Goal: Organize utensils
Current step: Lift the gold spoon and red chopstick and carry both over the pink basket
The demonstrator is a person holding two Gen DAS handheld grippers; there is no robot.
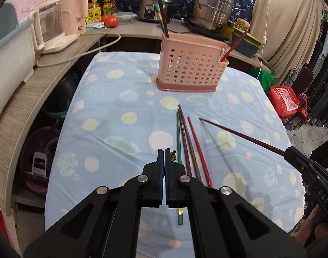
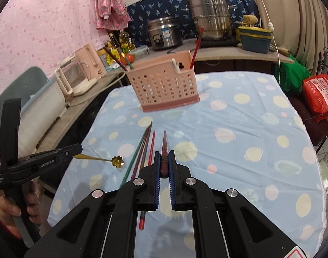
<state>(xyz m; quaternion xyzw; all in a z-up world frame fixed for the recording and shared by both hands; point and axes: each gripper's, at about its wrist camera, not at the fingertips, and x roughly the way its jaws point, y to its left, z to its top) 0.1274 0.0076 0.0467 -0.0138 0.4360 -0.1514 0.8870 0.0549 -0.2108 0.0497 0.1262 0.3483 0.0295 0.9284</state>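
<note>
Right gripper (image 2: 164, 165) clamps dark-red chopstick (image 2: 164, 150), left gripper (image 1: 164, 159) pinches gold spoon (image 2: 99, 158); both lifted, next drop into pink holder (image 2: 164, 86).

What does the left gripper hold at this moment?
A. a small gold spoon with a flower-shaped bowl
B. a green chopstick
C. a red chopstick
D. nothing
A: in the right wrist view the left gripper is shut on the handle of the gold spoon, lifted above the cloth.
</note>
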